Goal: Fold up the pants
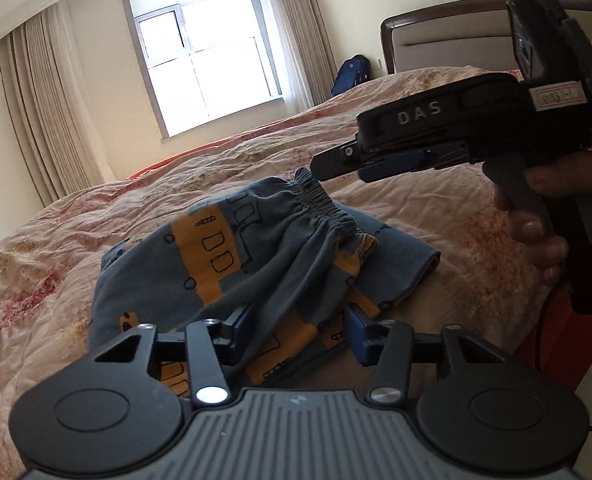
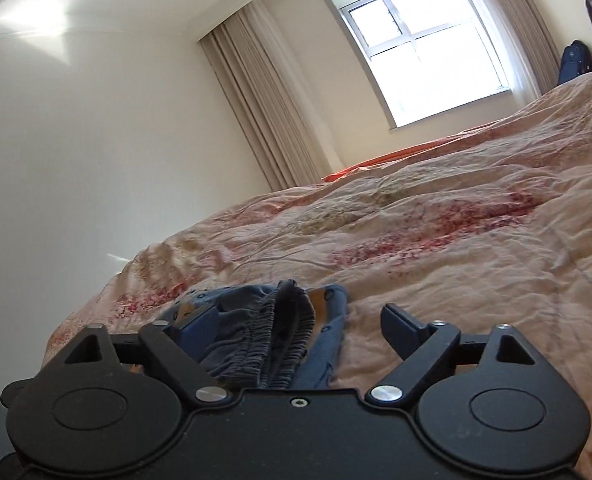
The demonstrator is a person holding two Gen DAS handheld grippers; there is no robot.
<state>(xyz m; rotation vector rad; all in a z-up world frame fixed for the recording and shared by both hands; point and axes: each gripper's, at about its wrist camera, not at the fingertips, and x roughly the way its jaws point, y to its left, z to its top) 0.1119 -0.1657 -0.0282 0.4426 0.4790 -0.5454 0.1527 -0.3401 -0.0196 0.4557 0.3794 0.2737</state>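
Item: my left gripper [image 1: 296,322], fingers spread wide, nothing clamped; the near edge of the pants [image 1: 256,264] lies in the gap between the two blue pads, cloth loose there, not pinched. Item: my right gripper [image 2: 300,320], fingers likewise spread wide, holding nothing; the gathered waistband [image 2: 284,336] sits bunched between them, nearer the left finger, and I cannot tell whether it touches a pad. In the left wrist view the right gripper [image 1: 336,164] hangs above the far end of the garment, its tips just beside the raised waistband [image 1: 320,200], my right hand [image 1: 544,224] on the handle. Item: pants, small, blue-grey with orange blocks and black outline drawings, elastic waist; partly folded in a rumpled heap on the bed [image 1: 56,248], one flatter layer sticking out to the right. Long axis, as I judge it, runs from my left gripper at the near hem away to the waistband at the far end, so each gripper has one end within reach: left nearer the near edge, right nearer the waist. Judgement: the coming move turns on closing over these two ends and carrying one toward the other along that line. Item: quilt, pale with red floral print, creased. Beyond: window [image 1: 204,56], curtains, headboard [image 1: 448,40], blue backpack [image 1: 350,74].
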